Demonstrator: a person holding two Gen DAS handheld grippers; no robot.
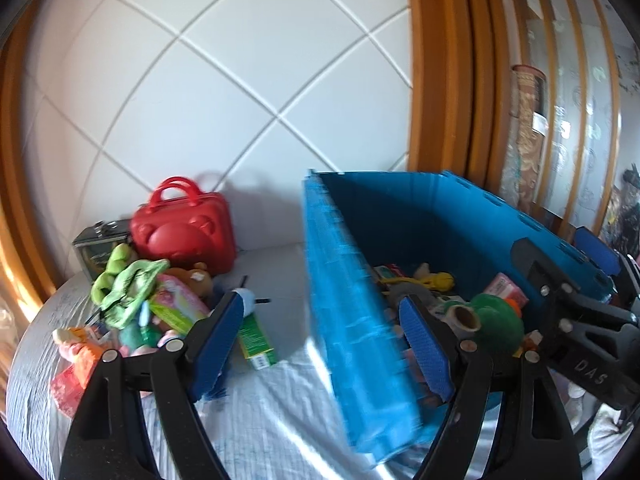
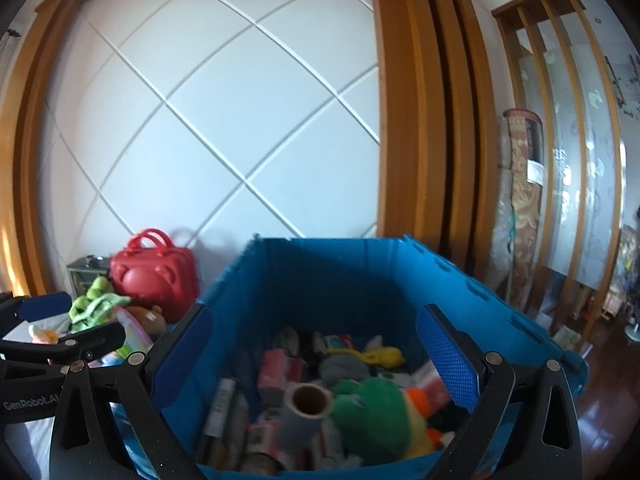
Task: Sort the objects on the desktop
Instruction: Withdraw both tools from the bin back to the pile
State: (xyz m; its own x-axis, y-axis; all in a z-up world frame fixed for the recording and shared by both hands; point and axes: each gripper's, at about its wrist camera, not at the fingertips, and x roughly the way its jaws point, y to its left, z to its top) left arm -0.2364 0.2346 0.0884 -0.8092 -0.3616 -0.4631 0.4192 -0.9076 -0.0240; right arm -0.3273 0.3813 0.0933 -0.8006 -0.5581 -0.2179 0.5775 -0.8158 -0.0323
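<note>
My left gripper [image 1: 322,344] is open, its blue pads well apart on either side of the near wall of a blue plastic bin [image 1: 344,280] without touching it. My right gripper [image 2: 320,360] stands open above the bin [image 2: 320,272] with nothing between its pads. Inside the bin lie a green plush toy [image 2: 372,412], a cardboard tube [image 2: 308,400], a yellow toy [image 2: 380,356] and small boxes. To the bin's left a pile holds a green cloth toy [image 1: 124,284], a pink box [image 1: 180,304] and a green box [image 1: 256,340].
A red toy case [image 1: 184,232] and a tin box [image 1: 92,248] stand behind the pile against the white padded wall. A pale sheet [image 1: 280,412] covers the surface. The right gripper [image 1: 568,256] reaches over the bin's far rim. Wooden frames and a rolled rug [image 2: 520,208] stand on the right.
</note>
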